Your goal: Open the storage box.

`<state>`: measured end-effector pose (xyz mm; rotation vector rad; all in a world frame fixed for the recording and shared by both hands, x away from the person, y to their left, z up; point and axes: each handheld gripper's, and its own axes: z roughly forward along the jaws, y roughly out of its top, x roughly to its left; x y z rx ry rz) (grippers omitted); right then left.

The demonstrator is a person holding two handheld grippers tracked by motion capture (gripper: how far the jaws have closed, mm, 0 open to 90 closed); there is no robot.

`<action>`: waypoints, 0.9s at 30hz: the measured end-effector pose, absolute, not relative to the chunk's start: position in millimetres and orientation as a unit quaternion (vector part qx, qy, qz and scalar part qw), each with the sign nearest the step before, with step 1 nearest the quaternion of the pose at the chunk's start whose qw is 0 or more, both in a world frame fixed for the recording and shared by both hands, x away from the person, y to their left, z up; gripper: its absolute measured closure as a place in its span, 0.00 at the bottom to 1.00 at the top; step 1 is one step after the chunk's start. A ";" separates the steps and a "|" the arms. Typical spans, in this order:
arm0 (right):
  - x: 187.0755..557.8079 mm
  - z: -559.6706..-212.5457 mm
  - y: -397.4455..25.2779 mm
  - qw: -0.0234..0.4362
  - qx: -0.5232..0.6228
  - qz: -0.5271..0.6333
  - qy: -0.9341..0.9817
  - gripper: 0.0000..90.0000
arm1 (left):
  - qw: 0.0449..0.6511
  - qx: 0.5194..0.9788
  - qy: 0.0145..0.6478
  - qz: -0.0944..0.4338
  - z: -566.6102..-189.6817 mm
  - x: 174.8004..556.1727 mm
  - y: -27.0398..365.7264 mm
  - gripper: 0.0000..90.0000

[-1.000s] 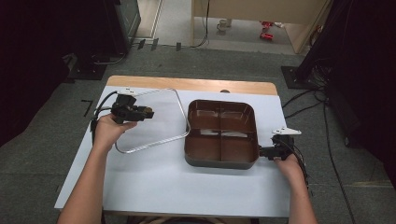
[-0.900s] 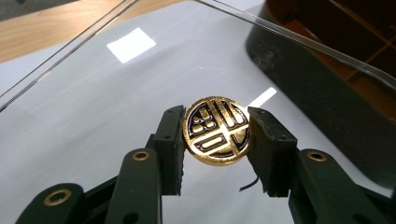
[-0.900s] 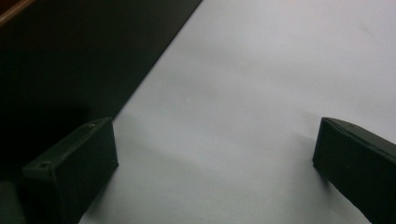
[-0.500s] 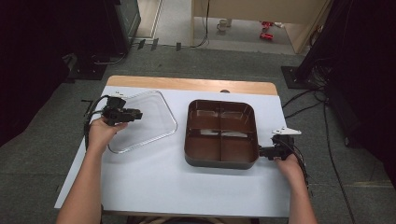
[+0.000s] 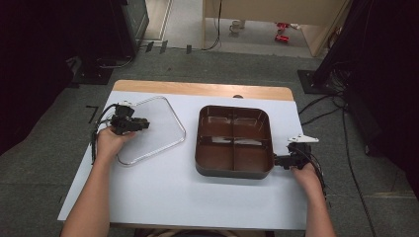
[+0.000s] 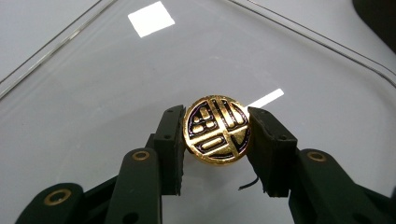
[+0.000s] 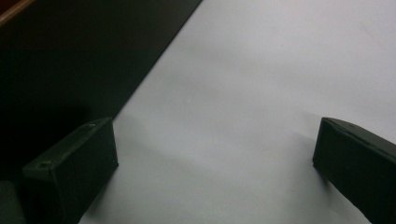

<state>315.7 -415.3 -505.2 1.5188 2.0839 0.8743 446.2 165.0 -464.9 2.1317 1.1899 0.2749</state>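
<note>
High view puts your left gripper (image 5: 143,123) over the clear lid (image 5: 153,129), which lies flat on the white counter (image 5: 163,192), left of the brown tray (image 5: 233,170) and apart from it. Your left hand (image 5: 109,142) rests at the lid's near-left edge.

Left gripper view shows your fingers (image 6: 170,140) clamped on the lid's round gold knob (image 6: 217,129), one on each side, both touching it. The knob carries a dark pattern on its face, and the clear plastic spreads out around it with the lid's raised rim running past at the upper left and upper right. Ceiling lights glint on the lid.

Your right gripper (image 5: 277,160) sits on the counter at the tray's near-right corner, pointing at the tray's side wall; whether it touches the wall you cannot tell from above. Right gripper view shows your fingers (image 7: 74,163) spread wide apart with bare counter between them, gripping nothing, and the tray's dark wall (image 7: 84,56) runs along the upper left, close to the left-hand one.

The tray is divided into four compartments.
</note>
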 end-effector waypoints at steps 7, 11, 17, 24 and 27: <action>315.8 -505.2 -415.2 0.208 0.546 0.314 0.749 0.00 | 0.334 0.817 0.459 0.105 -469.1 445.9 164.2 0.65; 315.7 -505.2 -415.2 0.208 0.546 0.314 0.749 0.00 | 0.339 0.814 0.460 0.103 -468.4 445.1 163.4 0.61; 315.7 -505.2 -415.2 0.208 0.546 0.314 0.749 0.00 | 0.354 0.808 0.461 0.100 -460.8 442.5 164.2 0.50; 315.8 -505.2 -415.2 0.208 0.546 0.314 0.749 0.00 | 0.368 0.801 0.460 0.111 -442.4 434.3 164.0 0.41; 315.7 -505.2 -415.2 0.208 0.546 0.314 0.749 0.00 | 0.375 0.799 0.456 0.113 -434.2 430.8 162.7 0.41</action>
